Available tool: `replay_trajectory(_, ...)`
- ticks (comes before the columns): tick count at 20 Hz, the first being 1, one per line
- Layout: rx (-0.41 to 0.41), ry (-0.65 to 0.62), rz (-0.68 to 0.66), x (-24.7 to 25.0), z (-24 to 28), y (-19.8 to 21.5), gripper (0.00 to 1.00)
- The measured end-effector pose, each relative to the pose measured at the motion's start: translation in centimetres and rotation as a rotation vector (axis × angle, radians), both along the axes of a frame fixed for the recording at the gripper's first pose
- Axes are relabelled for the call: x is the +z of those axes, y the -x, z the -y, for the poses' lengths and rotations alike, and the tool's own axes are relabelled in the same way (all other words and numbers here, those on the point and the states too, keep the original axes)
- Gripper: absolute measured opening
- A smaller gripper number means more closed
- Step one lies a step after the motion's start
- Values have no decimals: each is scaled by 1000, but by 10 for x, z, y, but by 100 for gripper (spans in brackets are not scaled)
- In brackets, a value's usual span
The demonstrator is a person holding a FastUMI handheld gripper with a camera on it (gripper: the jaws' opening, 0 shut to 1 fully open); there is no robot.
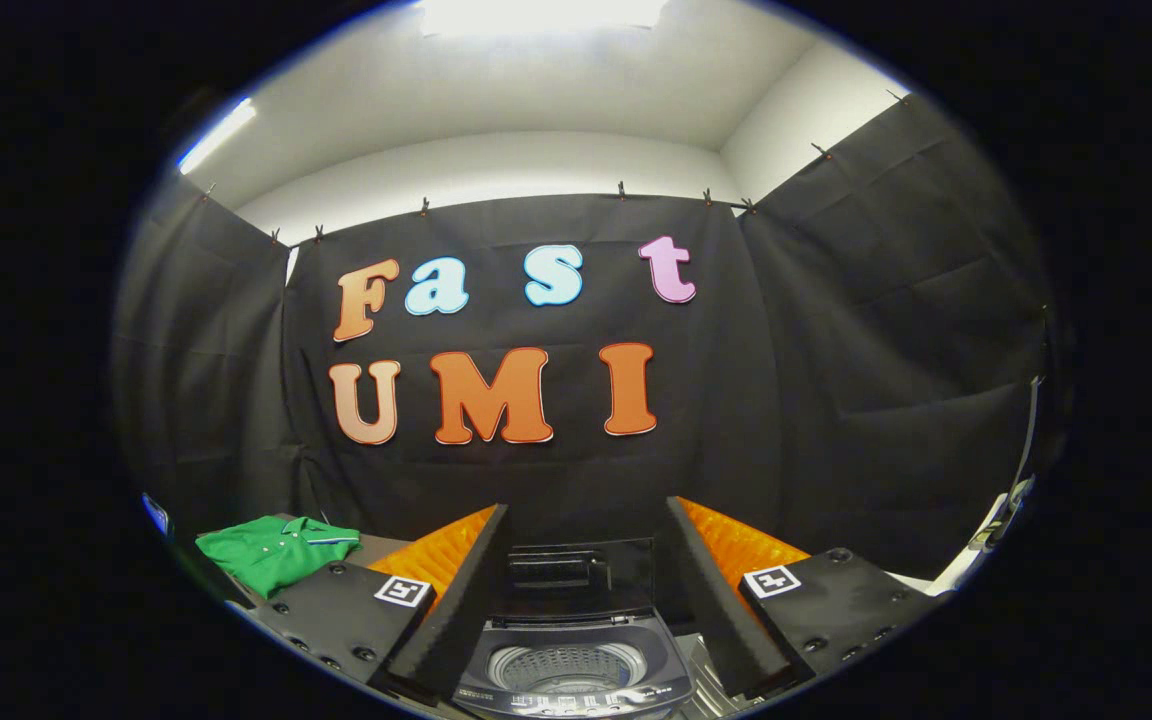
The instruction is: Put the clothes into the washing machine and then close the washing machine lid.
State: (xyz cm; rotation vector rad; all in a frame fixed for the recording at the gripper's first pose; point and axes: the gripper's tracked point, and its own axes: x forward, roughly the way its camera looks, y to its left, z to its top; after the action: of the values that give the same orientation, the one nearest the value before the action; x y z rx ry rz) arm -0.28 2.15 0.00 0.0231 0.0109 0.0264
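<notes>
A small dark top-loading washing machine [576, 672] stands just ahead of and below my gripper [586, 560], seen between the two fingers. Its lid [576, 580] stands raised at the back and the pale perforated drum [564, 664] is exposed. A folded green polo shirt [276, 552] with a striped collar lies on a surface to the left, beyond the left finger [456, 590]. The fingers stand wide apart with nothing between them.
Black cloth walls close the booth at the back and on both sides. A white object [966, 565] shows at the far right, beyond the right finger [716, 590]. A brown tabletop [376, 545] carries the shirt.
</notes>
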Motion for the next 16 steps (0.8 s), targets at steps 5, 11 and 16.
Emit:
replay_trajectory(5,65,-18,25,6,-27,-9,98)
replay_trajectory(11,157,-65,-3,2,-62,-27,98)
replay_trajectory(16,277,-120,-27,6,-127,-51,98)
